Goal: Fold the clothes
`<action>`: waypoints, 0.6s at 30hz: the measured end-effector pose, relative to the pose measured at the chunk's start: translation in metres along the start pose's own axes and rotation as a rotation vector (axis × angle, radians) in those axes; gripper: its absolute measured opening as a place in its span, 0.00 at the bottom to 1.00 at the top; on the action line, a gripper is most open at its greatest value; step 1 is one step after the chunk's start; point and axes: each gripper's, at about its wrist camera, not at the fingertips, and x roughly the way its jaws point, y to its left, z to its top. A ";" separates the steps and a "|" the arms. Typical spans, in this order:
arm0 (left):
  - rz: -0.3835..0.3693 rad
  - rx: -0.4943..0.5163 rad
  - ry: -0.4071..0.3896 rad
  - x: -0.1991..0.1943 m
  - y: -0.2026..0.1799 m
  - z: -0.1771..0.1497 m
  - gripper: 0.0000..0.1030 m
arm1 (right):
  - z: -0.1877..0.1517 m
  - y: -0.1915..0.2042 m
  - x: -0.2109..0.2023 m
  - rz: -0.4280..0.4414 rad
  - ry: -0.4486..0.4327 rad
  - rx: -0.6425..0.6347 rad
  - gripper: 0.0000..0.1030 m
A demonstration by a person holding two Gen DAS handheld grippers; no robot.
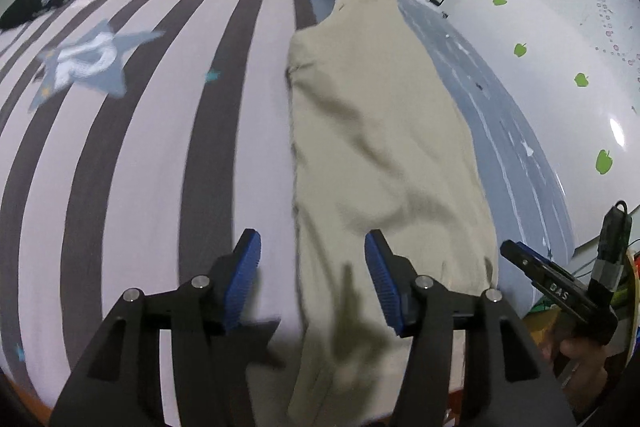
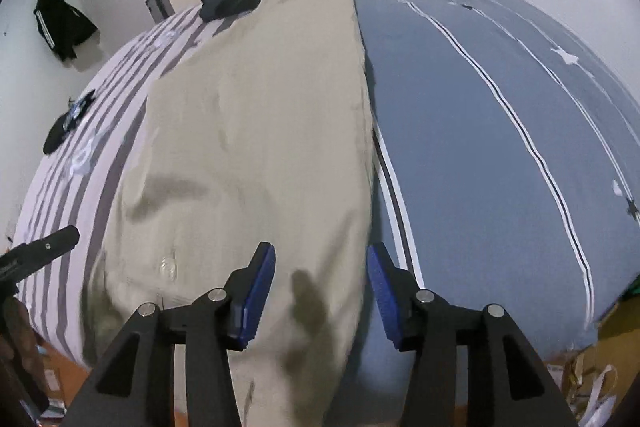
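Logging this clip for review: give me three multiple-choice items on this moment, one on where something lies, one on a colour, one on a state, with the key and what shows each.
1. Where does the beige garment lie on the bed?
A. Along the seam between the striped cover and the blue-grey cover
B. Hanging on the wall
C. On the floor

2. What colour are the pads of the left hand-held gripper?
A. Red
B. Blue
C. White

3. How do both hand-held grippers stand?
A. Both shut on the garment
B. Only the right hand-held gripper shut
C. Both open, holding nothing

Key: 1 A, stripes lie on one side of it and blue-grey on the other; 2 B, the ribbed pads are blue; 3 C, a wide gap shows between each pair of fingers.
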 end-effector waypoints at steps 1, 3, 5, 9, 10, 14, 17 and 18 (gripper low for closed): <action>-0.004 0.005 -0.006 0.002 -0.005 0.010 0.50 | 0.017 0.001 0.007 -0.003 -0.012 -0.001 0.43; -0.017 0.013 -0.026 0.004 -0.010 0.022 0.50 | 0.040 0.005 0.017 -0.002 -0.038 -0.005 0.43; -0.031 0.025 -0.051 0.003 -0.016 0.036 0.50 | 0.055 0.006 0.018 0.000 -0.064 -0.017 0.43; -0.021 0.031 -0.070 0.003 -0.024 0.063 0.53 | 0.086 0.000 0.011 0.001 -0.103 -0.049 0.43; -0.017 0.029 -0.071 0.003 -0.025 0.070 0.54 | 0.089 -0.003 0.003 0.001 -0.109 -0.052 0.43; 0.002 0.042 -0.104 0.005 -0.030 0.099 0.57 | 0.120 -0.007 -0.009 0.011 -0.142 -0.044 0.49; 0.022 0.023 -0.124 0.016 -0.030 0.124 0.61 | 0.148 -0.016 -0.007 0.022 -0.173 -0.023 0.58; 0.034 0.017 -0.119 0.024 -0.029 0.132 0.61 | 0.156 -0.021 -0.004 0.025 -0.180 -0.013 0.58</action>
